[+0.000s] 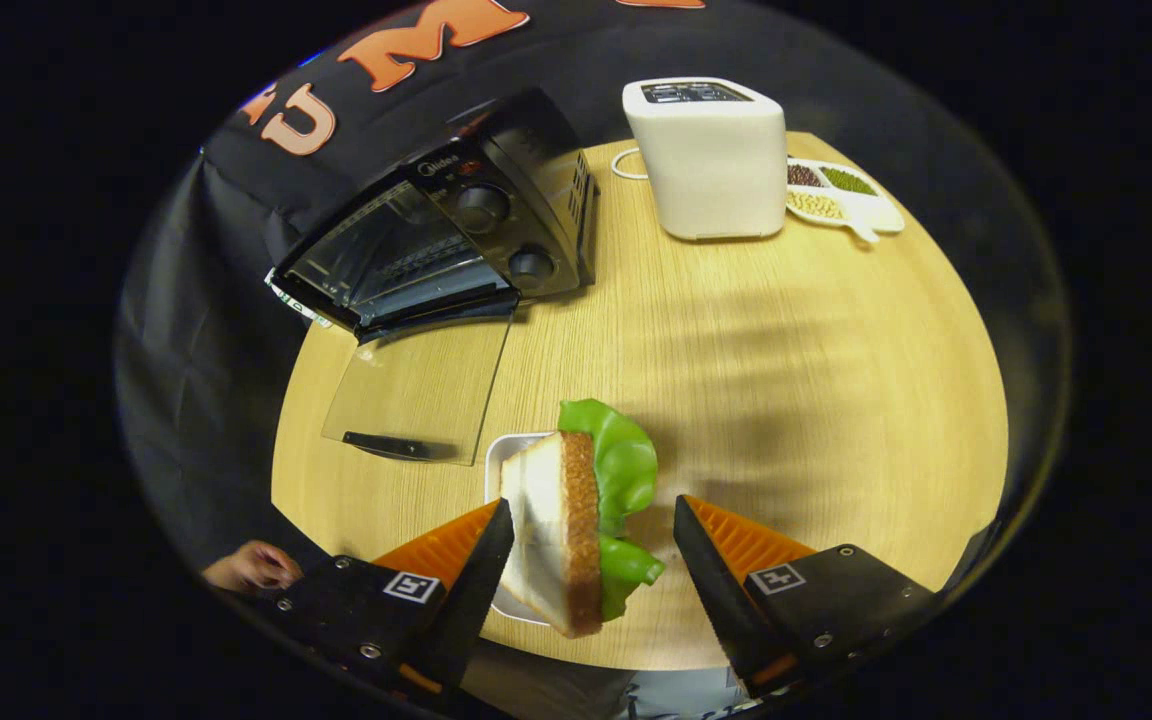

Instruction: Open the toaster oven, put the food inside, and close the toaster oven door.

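The sandwich (pixel 576 520), a slice of bread with green lettuce spilling off its right side, is sitting between the fingers of the gripper (pixel 591 555), standing on edge over a small white tray (pixel 498 470) that is peeking out behind and under it. Its crust edge is facing the camera, and its long axis is running straight ahead along the fingers, pointing away from the gripper rather than across it. The left finger is lying right against the white face of the bread, while the right finger is standing apart from the lettuce with bare tabletop (pixel 786 350) showing in the gap, so the gripper is reading as open, not yet clamped on the food. The relation that matters for the coming move is the bearing of the toaster oven (pixel 446 240): it is lying well beyond the fingers and off to their left, not in line with the sandwich's long axis, so by my judgement the carry will be needing a swing to the left. Its glass door (pixel 421 390) is already hanging down flat toward the gripper, handle nearest, leaving the cavity open. Further out, beyond the fingers and slightly right, a white pop-up toaster (pixel 711 155) is standing with a divided dish of beans (pixel 841 195) just beside it. A hand (pixel 251 567) is showing beside the left finger's base.
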`<state>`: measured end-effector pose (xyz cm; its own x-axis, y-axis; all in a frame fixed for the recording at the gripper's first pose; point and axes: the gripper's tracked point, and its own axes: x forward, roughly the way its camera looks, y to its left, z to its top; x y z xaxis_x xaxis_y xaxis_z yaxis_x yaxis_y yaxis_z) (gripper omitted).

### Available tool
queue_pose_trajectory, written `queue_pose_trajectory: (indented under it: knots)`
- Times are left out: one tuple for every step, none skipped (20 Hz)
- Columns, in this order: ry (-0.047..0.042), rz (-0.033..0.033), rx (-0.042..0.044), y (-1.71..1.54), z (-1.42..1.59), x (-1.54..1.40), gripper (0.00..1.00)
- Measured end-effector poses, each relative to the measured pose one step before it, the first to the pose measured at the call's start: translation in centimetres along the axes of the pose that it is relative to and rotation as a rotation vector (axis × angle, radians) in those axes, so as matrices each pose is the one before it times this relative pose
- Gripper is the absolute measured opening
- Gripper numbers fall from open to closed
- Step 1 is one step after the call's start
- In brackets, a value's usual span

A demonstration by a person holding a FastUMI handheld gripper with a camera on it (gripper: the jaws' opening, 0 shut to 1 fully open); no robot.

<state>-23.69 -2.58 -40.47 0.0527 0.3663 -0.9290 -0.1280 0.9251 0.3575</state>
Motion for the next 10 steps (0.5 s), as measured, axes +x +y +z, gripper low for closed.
queue_pose_trajectory:
  knots:
    - [0.01442,0.03657,0.03271,0.388,-0.072,0.356,0.93]
    - [0.00956,0.03002,0.02859,0.251,0.022,0.126,0.9]
    - [0.0069,0.0297,0.03057,0.162,0.06,0.13,0.81]
    - [0.01545,0.03104,0.03307,0.361,-0.223,0.145,0.75]
    - [0.01034,0.02955,0.03861,0.288,-0.12,-0.068,0.64]
    - [0.00528,0.03035,0.04111,0.271,0.043,-0.085,0.58]
    - [-0.00105,0.0209,0.03692,0.345,0.021,-0.11,0.46]
    - [-0.01303,0.00557,0.01876,0.06,0.17,-0.326,0.41]
    - [-0.01789,0.0032,0.00769,0.019,0.188,-0.41,0.37]
    - [-0.02364,0.01361,0.01715,0.328,0.416,-0.509,0.36]
